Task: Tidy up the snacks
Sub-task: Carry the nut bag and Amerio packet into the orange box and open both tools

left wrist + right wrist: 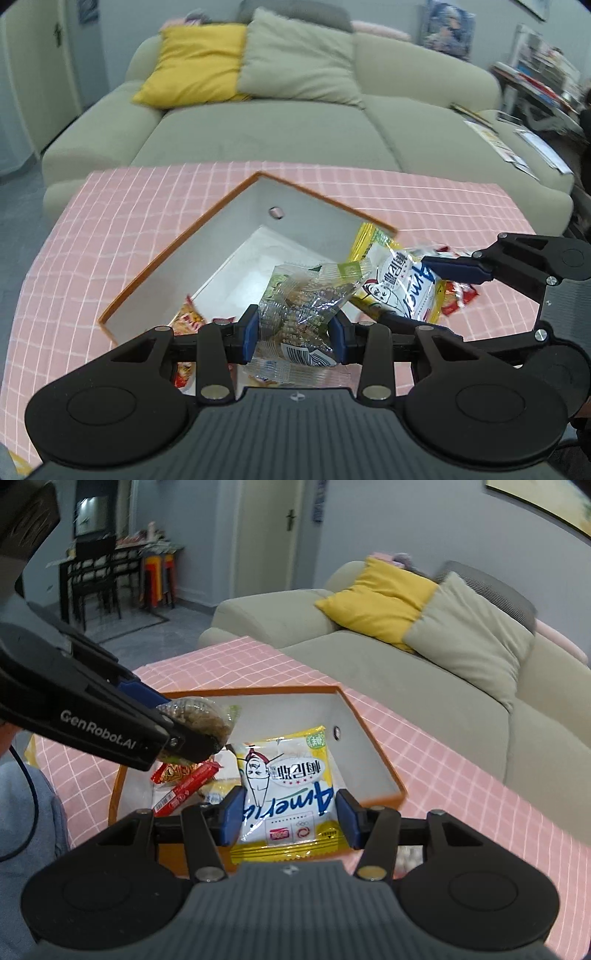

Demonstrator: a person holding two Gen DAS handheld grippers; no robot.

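The box (pixel 192 236) is orange outside, white within; the tablecloth (pixel 110 229) pink with a white grid; the packet (pixel 288 794) yellow, white, blue-lettered; one cushion (pixel 195 62) yellow.

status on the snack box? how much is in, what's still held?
Done: at least two red-wrapped snacks already lie in the orange-rimmed box. In hand: the left tool is shut on a clear packet, the right tool is shut on a yellow-and-white packet; both hang over the box. Left: release both. A yellow item at the cloth's edge may remain; unclear.
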